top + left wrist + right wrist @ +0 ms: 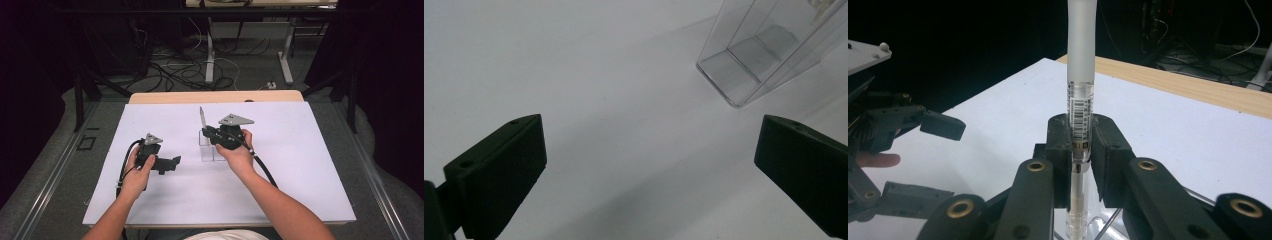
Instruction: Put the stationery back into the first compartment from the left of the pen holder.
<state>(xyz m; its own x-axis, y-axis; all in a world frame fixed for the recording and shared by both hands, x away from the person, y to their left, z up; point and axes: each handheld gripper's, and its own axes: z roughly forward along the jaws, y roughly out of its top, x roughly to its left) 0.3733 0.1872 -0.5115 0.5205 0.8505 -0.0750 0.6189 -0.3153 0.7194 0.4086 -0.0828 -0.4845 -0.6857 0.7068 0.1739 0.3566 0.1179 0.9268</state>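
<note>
A pen [201, 117] with a frosted cap and a barcode label stands upright, and my right gripper [206, 133] is shut on it. In the right gripper view the pads of the right gripper [1080, 145] press the pen [1081, 60] from both sides. Its lower end reaches into a clear plastic holder [211, 151] on the white sheet. My left gripper [171, 162] rests on the sheet to the left, jaws wide open with nothing between them. In the left gripper view the left gripper [649, 165] faces the clear holder [749, 60], which lies ahead and to the right.
A white sheet [300, 190] covers the table, with a wooden strip [215, 96] along its far edge. Beyond it are cables and table legs on the floor. One of the left gripper's fingers [943, 125] shows at the left of the right gripper view.
</note>
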